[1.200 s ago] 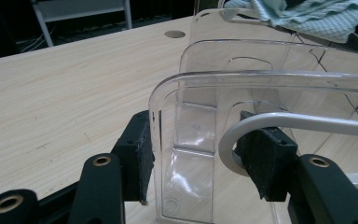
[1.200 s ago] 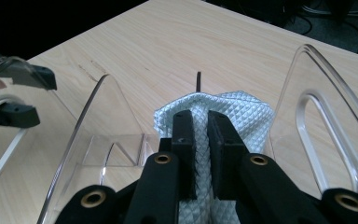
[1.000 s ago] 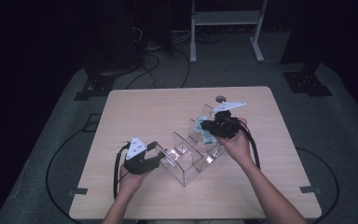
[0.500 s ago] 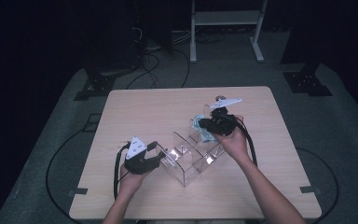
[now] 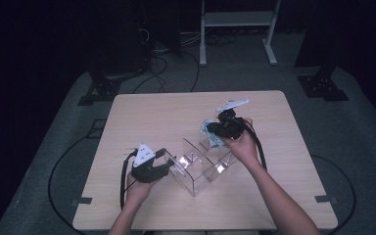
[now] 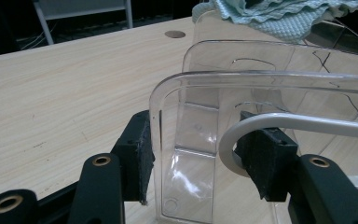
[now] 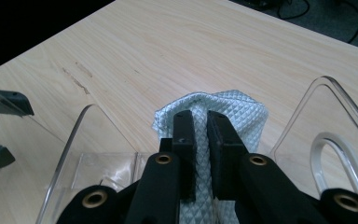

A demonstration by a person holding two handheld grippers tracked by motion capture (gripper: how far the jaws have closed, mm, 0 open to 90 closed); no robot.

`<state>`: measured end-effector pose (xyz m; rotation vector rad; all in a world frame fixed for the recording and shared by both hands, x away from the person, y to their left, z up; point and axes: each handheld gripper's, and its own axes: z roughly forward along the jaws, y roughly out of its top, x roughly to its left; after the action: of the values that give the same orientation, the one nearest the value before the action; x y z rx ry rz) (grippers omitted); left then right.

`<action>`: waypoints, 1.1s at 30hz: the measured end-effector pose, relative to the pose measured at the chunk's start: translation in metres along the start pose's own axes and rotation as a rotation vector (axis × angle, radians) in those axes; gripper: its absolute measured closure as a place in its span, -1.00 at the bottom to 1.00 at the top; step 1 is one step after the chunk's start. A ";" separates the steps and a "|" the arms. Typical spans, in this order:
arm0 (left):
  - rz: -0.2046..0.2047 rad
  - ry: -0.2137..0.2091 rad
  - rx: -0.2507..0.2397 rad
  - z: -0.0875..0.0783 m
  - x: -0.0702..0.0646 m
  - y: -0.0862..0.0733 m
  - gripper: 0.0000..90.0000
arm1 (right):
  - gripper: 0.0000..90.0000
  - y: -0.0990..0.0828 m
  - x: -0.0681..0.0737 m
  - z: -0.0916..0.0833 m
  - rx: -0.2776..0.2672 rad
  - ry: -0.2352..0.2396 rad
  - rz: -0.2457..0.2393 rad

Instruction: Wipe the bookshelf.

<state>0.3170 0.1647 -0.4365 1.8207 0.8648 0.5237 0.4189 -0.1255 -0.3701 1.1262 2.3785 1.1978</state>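
A clear acrylic organizer (image 5: 200,166) with several dividers stands at the table's middle. My left gripper (image 5: 169,164) holds its near left end. In the left gripper view the pads (image 6: 140,154) press from both sides on the clear end wall (image 6: 186,140) and a white curved bar (image 6: 307,122), so my left gripper (image 6: 203,149) is shut on the organizer. My right gripper (image 5: 214,131) hangs over the organizer's far right end, shut on a pale green waffle cloth (image 5: 209,136). The cloth (image 7: 233,112) bulges out around the nearly closed right gripper (image 7: 200,121) above a compartment (image 7: 107,163).
The wooden table (image 5: 176,112) has bare room at the back and left. A small round mark (image 6: 175,34) lies on it beyond the organizer. Cables trail from both grippers to the floor. A white frame (image 5: 235,19) and black stands are on the floor behind.
My right gripper has shifted a little to the left with the cloth still in its jaws. The left gripper and the organizer have stayed put.
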 end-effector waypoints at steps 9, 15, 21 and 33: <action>0.004 0.005 0.006 -0.001 -0.001 0.000 0.03 | 0.82 0.021 0.005 0.020 0.064 -0.033 0.004; -0.001 0.002 -0.001 0.000 -0.001 -0.001 0.03 | 0.82 0.022 0.003 0.022 0.057 -0.025 0.019; -0.011 0.009 0.003 0.000 -0.001 -0.001 0.03 | 0.81 -0.005 0.002 -0.007 0.006 0.003 0.004; -0.024 0.009 0.007 0.001 -0.003 -0.001 0.03 | 0.82 -0.059 0.010 -0.060 -0.100 0.032 -0.028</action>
<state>0.3156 0.1621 -0.4380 1.8131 0.8946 0.5143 0.3497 -0.1747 -0.3767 1.0471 2.3212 1.3186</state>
